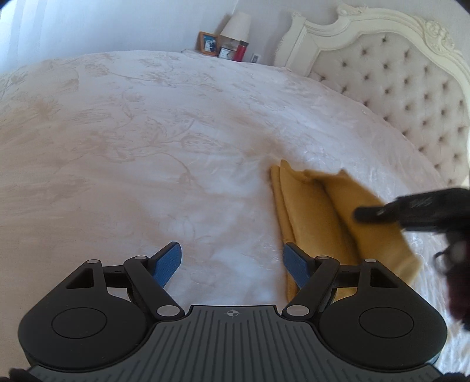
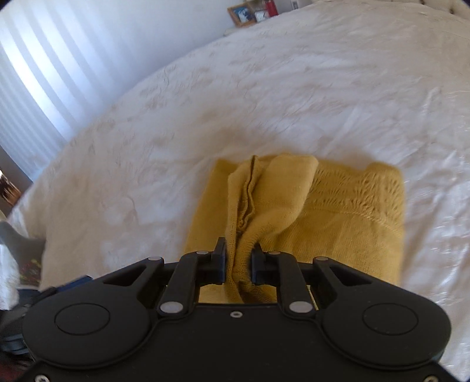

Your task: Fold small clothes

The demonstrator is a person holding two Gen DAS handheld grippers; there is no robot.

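A mustard-yellow knitted garment [image 2: 346,217] lies partly folded on the white bedspread [image 2: 264,97]. My right gripper [image 2: 238,258] is shut on a bunched fold of the garment, lifting it over the flat part. In the left wrist view the garment [image 1: 311,211] lies to the right, and the right gripper's black body [image 1: 411,211] hovers blurred over it. My left gripper [image 1: 232,261] is open and empty above the bedspread [image 1: 147,147], its right blue finger [image 1: 296,264] at the garment's left edge.
A tufted cream headboard [image 1: 396,79] stands at the right. A nightstand beyond the bed holds a lamp [image 1: 236,26], a framed photo [image 1: 208,44] and a red bottle [image 1: 241,50]. White vertical blinds [image 2: 38,73] are at the left.
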